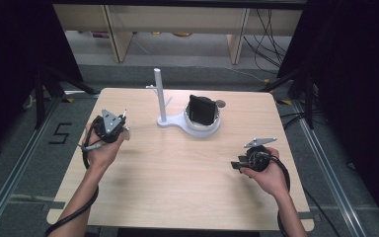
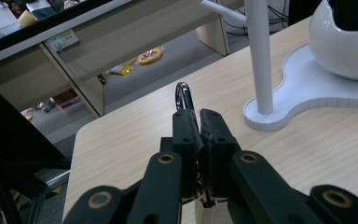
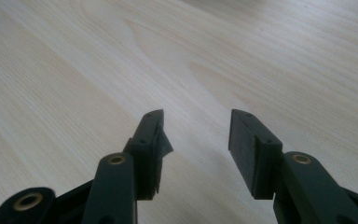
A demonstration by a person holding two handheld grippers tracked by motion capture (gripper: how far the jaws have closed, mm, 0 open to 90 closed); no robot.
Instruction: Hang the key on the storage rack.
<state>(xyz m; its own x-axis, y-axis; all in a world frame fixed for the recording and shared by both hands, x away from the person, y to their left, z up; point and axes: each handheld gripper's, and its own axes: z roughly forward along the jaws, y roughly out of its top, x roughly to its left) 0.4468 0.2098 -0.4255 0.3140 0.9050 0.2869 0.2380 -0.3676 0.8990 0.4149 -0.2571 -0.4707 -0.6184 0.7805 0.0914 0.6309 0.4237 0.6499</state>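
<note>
Right now my left gripper (image 2: pixel 195 122) has its jaws pressed together on a small shiny metal ring or clip (image 2: pixel 182 96), whose rounded end sticks up past the fingertips; something pale hangs below the jaws, but I cannot tell what it is. In the high view that gripper (image 1: pixel 123 120) sits over the left part of the table (image 1: pixel 177 187), lifted off the wood. My right gripper (image 3: pixel 196 140) has its jaws spread with nothing between them but bare tabletop, and in the high view it (image 1: pixel 237 164) rests low at the right side, pointing inward.

Further out stands the white stand (image 1: pixel 161 96): an upright post with a short side peg (image 2: pixel 219 9) near its top, on a flat white base (image 2: pixel 307 88) that also carries a white cup holding a dark object (image 1: pixel 201 109). From the left gripper the post rises ahead and to the right, its long axis vertical, the peg pointing back toward my left hand. I judge the ring is meant for that peg, and the left hand is plainly the nearer one; the move turns on bringing the ring's opening level with the peg's tip.

On the floor left of the table a black "5" (image 1: pixel 59 133) is marked. I can read no other writing.
</note>
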